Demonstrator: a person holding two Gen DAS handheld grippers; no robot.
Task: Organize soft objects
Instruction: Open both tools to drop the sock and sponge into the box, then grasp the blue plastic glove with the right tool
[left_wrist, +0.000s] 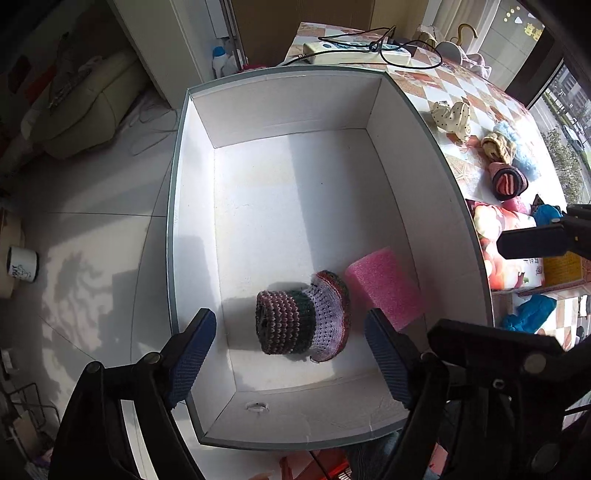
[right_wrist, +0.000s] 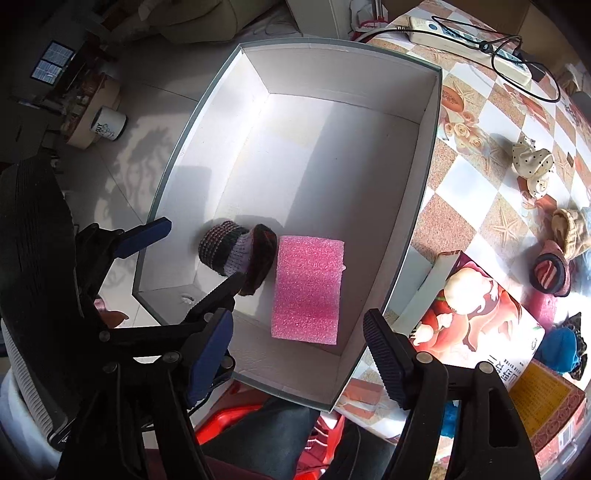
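Observation:
A large white box (left_wrist: 295, 99) holds a striped knitted hat (left_wrist: 301, 319) and a pink foam sheet (left_wrist: 384, 286) near its front wall. My left gripper (left_wrist: 290, 350) is open and empty just above the hat. My right gripper (right_wrist: 299, 350) is open and empty above the box's front edge, near the foam sheet (right_wrist: 308, 290). The hat also shows in the right wrist view (right_wrist: 236, 253), as does the left gripper (right_wrist: 192, 254). On the checked table lie a dotted cream item (right_wrist: 533, 168), a beige item (right_wrist: 570, 227), a red and black roll (right_wrist: 550, 273) and blue pieces (right_wrist: 559, 349).
A book (right_wrist: 476, 317) lies on the table right of the box (right_wrist: 428, 177). A power strip with a black cable (left_wrist: 354, 51) sits behind the box. A white mug (left_wrist: 22, 264) stands on the tiled floor to the left. A chair back (right_wrist: 33, 288) is at the left.

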